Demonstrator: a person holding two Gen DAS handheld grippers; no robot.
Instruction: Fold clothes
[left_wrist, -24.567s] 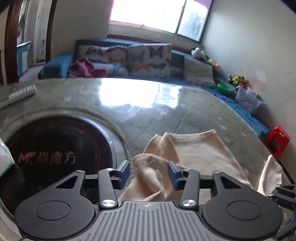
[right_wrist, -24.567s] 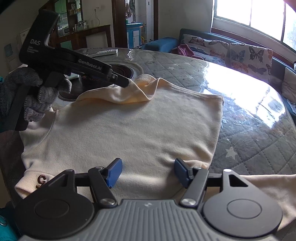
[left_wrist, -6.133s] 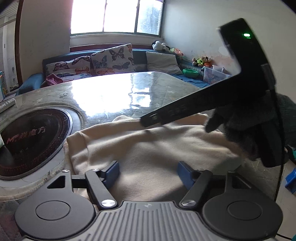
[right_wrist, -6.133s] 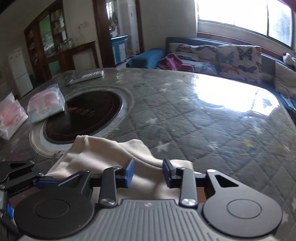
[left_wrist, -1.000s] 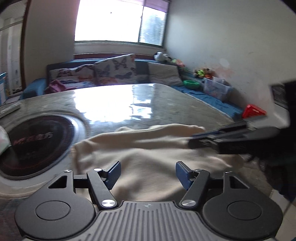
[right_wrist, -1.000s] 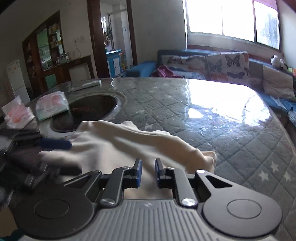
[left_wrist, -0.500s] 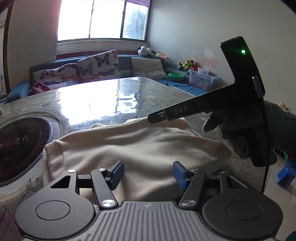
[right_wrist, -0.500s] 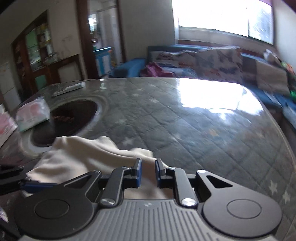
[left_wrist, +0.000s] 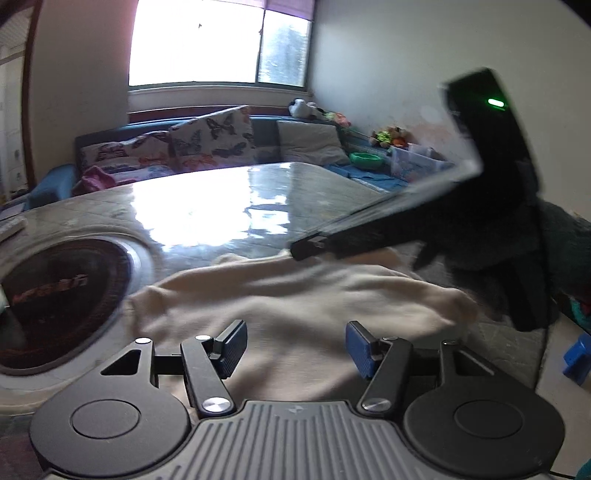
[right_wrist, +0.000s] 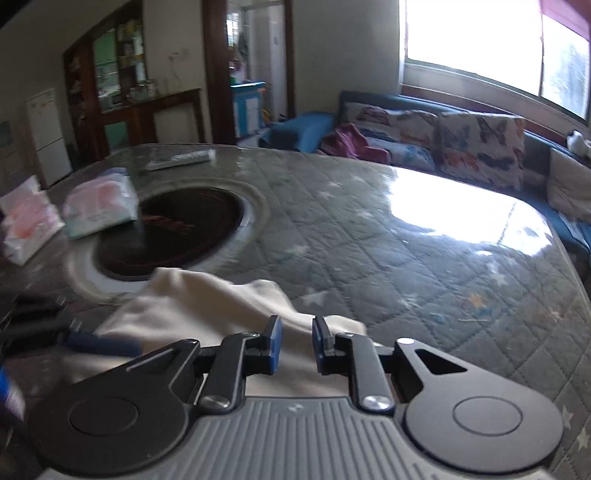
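Cream garment (left_wrist: 295, 295) beneath both grippers; tissue packs (right_wrist: 98, 205) right-view only.

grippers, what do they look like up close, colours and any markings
Both the left tongs and right tongs have blue pads on black linkage arms with silver pivot screws, round black discs either side, and a ribbed grey body. The right unit's black housing shows a green light.

A: What sort of place is this?

B: A home's living room. A blue sofa (right_wrist: 424, 107) with butterfly cushions (left_wrist: 212, 133) runs under a bright window (left_wrist: 218, 40).

A: Anything else?

B: Soft toys (left_wrist: 388, 134) sit in the corner, a white fridge (right_wrist: 46, 129) and a wooden cabinet (right_wrist: 110, 74) stand behind, and the quilted surface (right_wrist: 406, 251) has a round cooktop (right_wrist: 173, 229) set in it.
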